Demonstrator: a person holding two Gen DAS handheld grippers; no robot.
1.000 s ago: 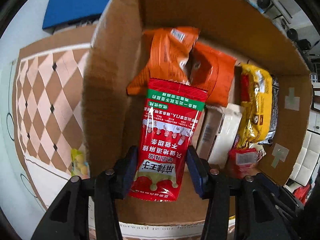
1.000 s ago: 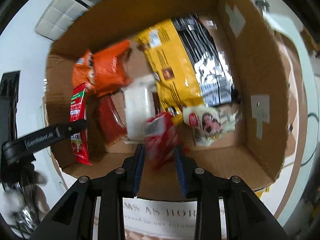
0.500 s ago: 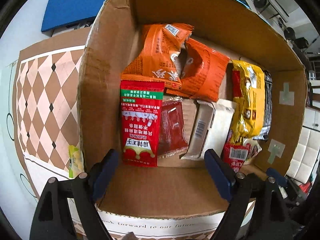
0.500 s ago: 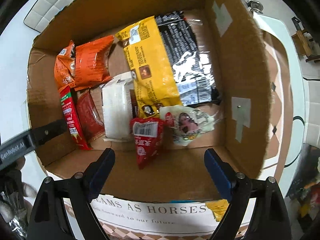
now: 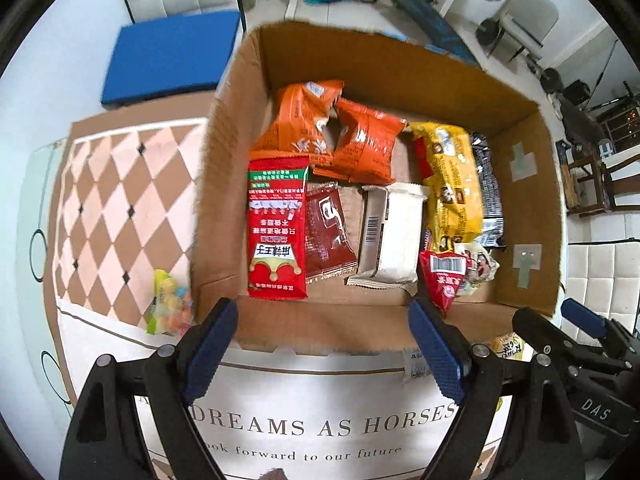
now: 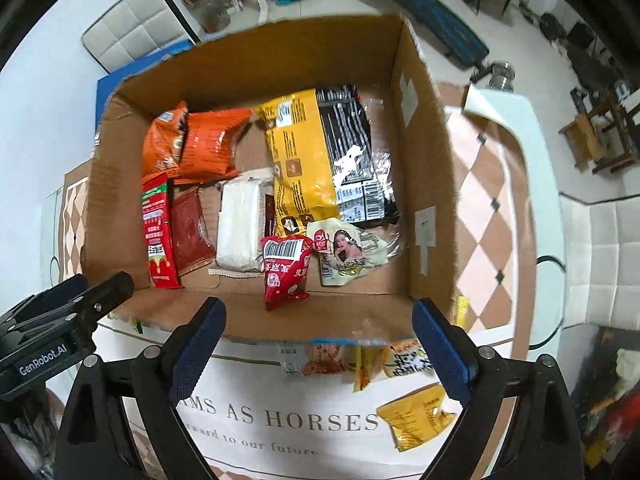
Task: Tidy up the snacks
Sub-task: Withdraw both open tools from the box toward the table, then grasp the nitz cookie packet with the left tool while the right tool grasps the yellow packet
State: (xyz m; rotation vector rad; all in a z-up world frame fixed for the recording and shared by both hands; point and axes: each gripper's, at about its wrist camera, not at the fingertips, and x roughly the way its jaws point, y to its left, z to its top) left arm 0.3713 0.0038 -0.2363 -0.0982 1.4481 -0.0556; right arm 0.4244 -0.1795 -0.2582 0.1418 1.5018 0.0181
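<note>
A cardboard box (image 5: pixel 524 208) (image 6: pixel 428 184) holds several snack packs. A long red sachet (image 5: pixel 277 228) (image 6: pixel 157 228) lies flat at its left side. A small red pack (image 5: pixel 442 282) (image 6: pixel 285 270) lies near the front wall. Orange bags (image 5: pixel 366 146), a white pack (image 5: pixel 394 236) and a yellow bag (image 5: pixel 454 184) lie among them. My left gripper (image 5: pixel 324 344) is open and empty above the box's front edge. My right gripper (image 6: pixel 316 340) is open and empty there too.
A pack of coloured candy (image 5: pixel 170 306) lies on the checked cloth left of the box. Yellow and orange snack packs (image 6: pixel 404 364) lie on the white cloth in front of the box's right corner. Chairs and gym gear stand behind.
Both grippers opened and let go: the long red sachet and the small red pack now lie in the box. Both grippers have drawn back up and away from it.
</note>
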